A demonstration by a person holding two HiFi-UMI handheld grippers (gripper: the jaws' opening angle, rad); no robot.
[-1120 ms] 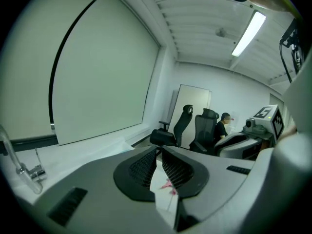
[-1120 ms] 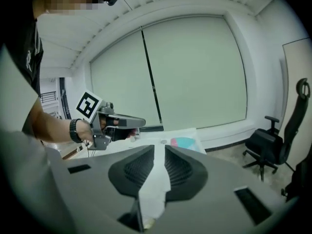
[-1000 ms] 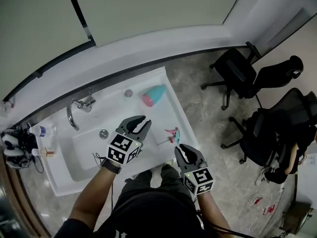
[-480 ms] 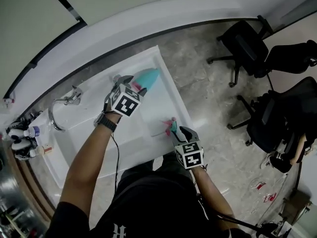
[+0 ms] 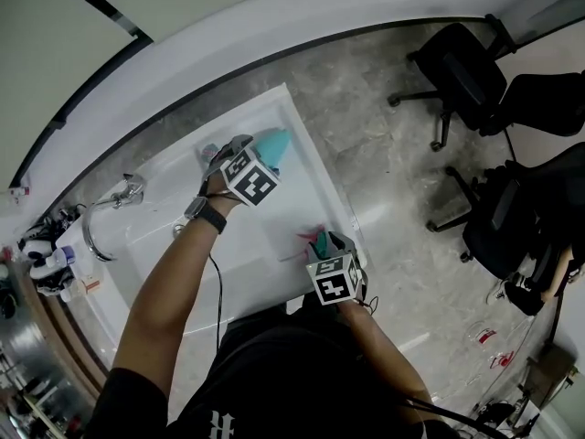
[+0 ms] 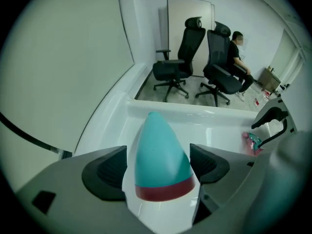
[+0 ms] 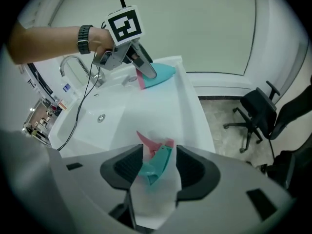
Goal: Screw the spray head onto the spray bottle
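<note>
Spray bottle (image 6: pixel 161 155), teal with a red band, is lying on the white sink surface (image 5: pixel 274 216) between your left fingers (image 6: pixel 105 172). The spray head (image 7: pixel 156 162) is lying between your right fingers (image 7: pixel 195 169). Both pairs have just been opening and are standing spread, pinching nothing. You're lining up both grasps, so the next move likely calls for closing on each. Office chairs (image 5: pixel 457 71) are standing nearby on the stone floor (image 5: pixel 384 154).

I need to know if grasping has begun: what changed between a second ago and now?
Both hands came down toward the counter. The left gripper swung over to the teal bottle, and the right gripper dropped to the spray head. Both sets of jaws have just been opening and now straddle those things without clamping them. Nothing is gripped. Bottle and spray head lie where they were.
</note>
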